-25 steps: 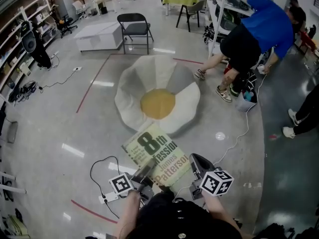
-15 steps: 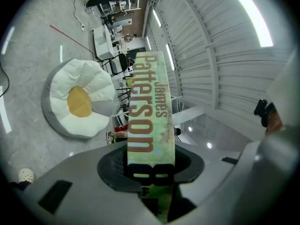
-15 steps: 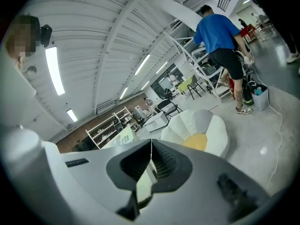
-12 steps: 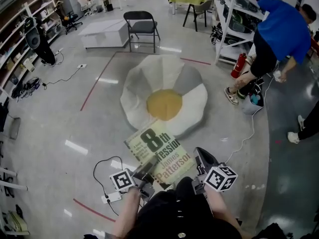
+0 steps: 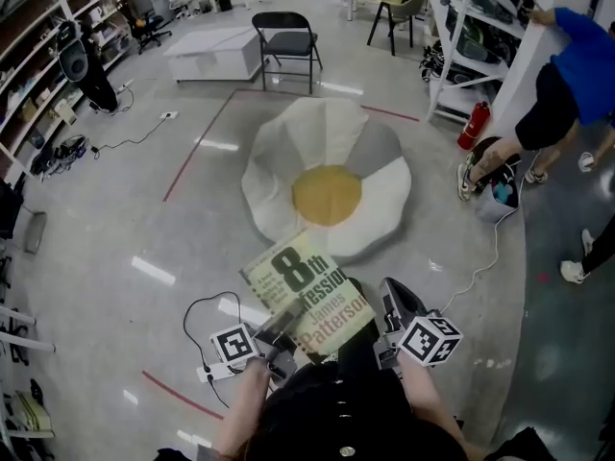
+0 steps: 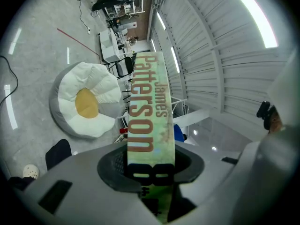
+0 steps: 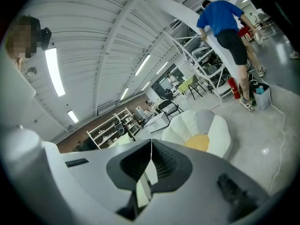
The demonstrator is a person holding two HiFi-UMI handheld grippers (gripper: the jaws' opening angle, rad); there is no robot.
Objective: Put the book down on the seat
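A pale green paperback book [image 5: 306,296] with "8th" and "James Patterson" on its cover is held up in front of me, above the floor. My left gripper [image 5: 282,327] is shut on its near lower edge; in the left gripper view the book's spine [image 6: 149,121] stands clamped between the dark pads of that gripper [image 6: 151,162]. My right gripper [image 5: 391,307] sits at the book's right edge, its jaws [image 7: 151,159] closed on a thin pale edge of the book. The seat, a white beanbag with a yellow centre [image 5: 327,192] [image 6: 86,103] [image 7: 202,131], lies on the floor just beyond the book.
A black folding chair [image 5: 288,41] and a low white platform [image 5: 216,54] stand behind the beanbag. Metal racks [image 5: 471,22] and a person in a blue top [image 5: 567,75] are at the right, with a red extinguisher [image 5: 474,123]. A black cable and power strip [image 5: 207,353] lie by my feet.
The view has shifted a little toward the beanbag, which looks slightly larger. The person in blue has moved to the right, up to the racks. Book and both grippers keep their hold.
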